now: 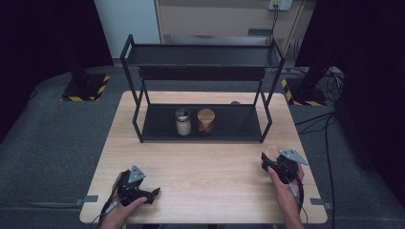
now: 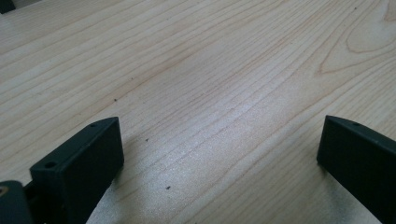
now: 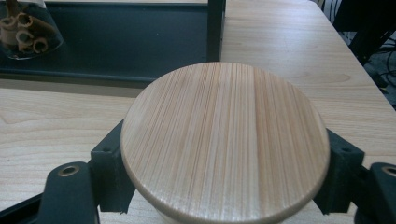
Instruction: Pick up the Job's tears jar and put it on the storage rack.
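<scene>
Pale wooden table [image 1: 205,167] on grey carpet, black two-tier metal rack [image 1: 203,121] standing at its far half.

Right gripper [image 3: 224,154], in front of the rack's right end: jaws clamped on a round jar with a striped bamboo lid [image 3: 224,140], standing on the table. Left gripper [image 2: 219,154], in front of the rack's left end: jaws wide apart over bare wood. On the rack's lower shelf: white-filled jar [image 1: 183,122] just beside cinnamon-stick jar [image 1: 206,121].
</scene>
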`<state>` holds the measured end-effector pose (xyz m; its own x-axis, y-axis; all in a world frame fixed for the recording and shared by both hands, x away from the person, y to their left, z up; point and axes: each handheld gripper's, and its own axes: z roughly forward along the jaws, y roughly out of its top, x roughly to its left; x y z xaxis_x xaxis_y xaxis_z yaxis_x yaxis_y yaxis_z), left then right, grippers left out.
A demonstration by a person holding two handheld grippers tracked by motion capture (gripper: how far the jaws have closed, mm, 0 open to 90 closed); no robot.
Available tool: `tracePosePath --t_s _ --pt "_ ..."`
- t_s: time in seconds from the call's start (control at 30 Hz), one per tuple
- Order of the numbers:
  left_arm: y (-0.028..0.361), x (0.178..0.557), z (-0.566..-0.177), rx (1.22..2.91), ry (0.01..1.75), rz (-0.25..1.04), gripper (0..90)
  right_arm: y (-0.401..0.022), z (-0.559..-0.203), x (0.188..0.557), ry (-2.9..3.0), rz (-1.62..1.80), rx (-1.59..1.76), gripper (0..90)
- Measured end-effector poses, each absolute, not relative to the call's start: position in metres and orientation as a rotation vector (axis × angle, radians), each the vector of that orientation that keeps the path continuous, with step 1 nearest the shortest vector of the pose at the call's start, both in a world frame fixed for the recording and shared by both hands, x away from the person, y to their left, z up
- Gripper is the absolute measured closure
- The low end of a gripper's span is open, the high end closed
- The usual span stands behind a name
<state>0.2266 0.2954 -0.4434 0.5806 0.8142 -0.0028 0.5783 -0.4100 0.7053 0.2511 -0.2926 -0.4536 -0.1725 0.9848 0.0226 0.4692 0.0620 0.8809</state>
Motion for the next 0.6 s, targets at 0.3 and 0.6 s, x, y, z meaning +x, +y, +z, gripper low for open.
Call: tracePosePath --t_s 0.3,0.6 --pt "0.295 0.227 -0.444 2.138 1.103 0.453 0.0 -0.292 -0.448 0.249 1.713 1.031 1.447 25.8" --pt "0.295 0.227 -0.443 2.138 1.103 0.452 0.0 -0.291 -0.437 0.245 1.731 1.049 1.414 26.0"
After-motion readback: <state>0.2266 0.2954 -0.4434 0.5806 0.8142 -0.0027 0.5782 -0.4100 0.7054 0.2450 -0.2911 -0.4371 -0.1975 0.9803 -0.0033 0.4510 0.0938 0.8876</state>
